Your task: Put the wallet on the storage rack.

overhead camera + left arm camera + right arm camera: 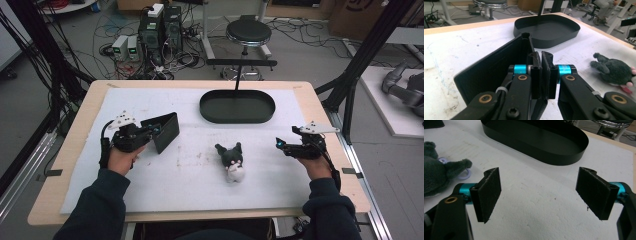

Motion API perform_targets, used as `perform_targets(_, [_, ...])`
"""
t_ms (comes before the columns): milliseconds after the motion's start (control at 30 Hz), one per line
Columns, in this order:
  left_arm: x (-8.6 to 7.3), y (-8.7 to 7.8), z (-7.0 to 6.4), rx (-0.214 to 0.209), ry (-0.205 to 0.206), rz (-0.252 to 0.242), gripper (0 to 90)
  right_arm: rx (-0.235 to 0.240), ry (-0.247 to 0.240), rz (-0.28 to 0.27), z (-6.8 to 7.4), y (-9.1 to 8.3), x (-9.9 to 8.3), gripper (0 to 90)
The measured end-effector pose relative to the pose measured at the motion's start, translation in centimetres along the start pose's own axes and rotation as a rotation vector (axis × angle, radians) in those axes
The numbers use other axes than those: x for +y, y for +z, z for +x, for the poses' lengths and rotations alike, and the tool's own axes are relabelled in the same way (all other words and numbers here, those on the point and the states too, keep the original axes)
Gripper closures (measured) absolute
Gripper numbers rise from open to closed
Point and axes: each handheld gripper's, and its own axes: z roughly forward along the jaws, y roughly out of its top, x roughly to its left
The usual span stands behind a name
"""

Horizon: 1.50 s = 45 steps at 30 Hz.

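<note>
Being clamped at one edge by the left gripper (150,131), left of centre in the high view: a black flat panel (164,131), judged stiff, light, thin; an edge grip suits it. The right gripper (281,145), jaws apart, is hovering at right. A soft plush toy (231,161) and black oval tray (237,107) are lying nearby, obstructing nothing.

The black lid (496,72) looks like matt, finely textured plastic, as does the oval tray (237,106). The plush toy (231,161) is fuzzy grey and white cloth. A rough, scuffed white foam sheet (544,205) covers the pale wooden surface (85,115). The right claw (546,195) has coarse, matt black pads (489,191) on glossy blue metal sleeves.
</note>
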Motion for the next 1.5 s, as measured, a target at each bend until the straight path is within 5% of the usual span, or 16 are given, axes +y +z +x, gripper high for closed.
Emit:
perform_targets(133, [0.2, 0.0, 0.0, -0.029, 0.025, -0.036, 70.6, 0.002, 0.003, 0.001, 0.0, 0.0, 0.0, 20.7])
perform_targets(300, [0.8, 0.4, -0.4, 0.119, 0.171, -0.056, 27.7, 0.002, 0.000, 0.000, 0.1, 0.0, 0.0, 20.7])
perform_targets(433, [1.0, 1.1, 0.1, 0.147, 0.233, 0.001, 20.8, 0.002, 0.000, 0.001, 0.1, 0.0, 0.0, 20.7])
perform_targets(733, [0.1, 2.7, 1.9, 0.148, 0.153, 0.108, 21.8, 0.007, -0.001, 0.001, 0.1, 0.1, 0.0, 20.8])
perform_targets(967, [-0.2, 2.7, 1.7, 0.086, 0.117, 0.142, 56.7, 0.009, -0.002, 0.006, 0.2, 0.1, 0.0, 20.7])
perform_targets(1100, [-0.4, 2.5, 1.7, 0.061, 0.089, 0.130, 76.4, 0.009, -0.005, 0.006, 0.2, 0.2, 0.0, 20.8])
perform_targets(1300, [0.0, 2.6, 1.7, 0.068, 0.048, 0.082, 78.9, 0.009, -0.002, 0.006, 0.2, 0.2, 0.0, 20.8])
perform_targets(1500, [2.3, 3.1, 1.6, 0.053, 0.022, 0.023, 79.0, 0.012, 0.006, 0.000, 0.1, 0.2, 0.1, 20.8])
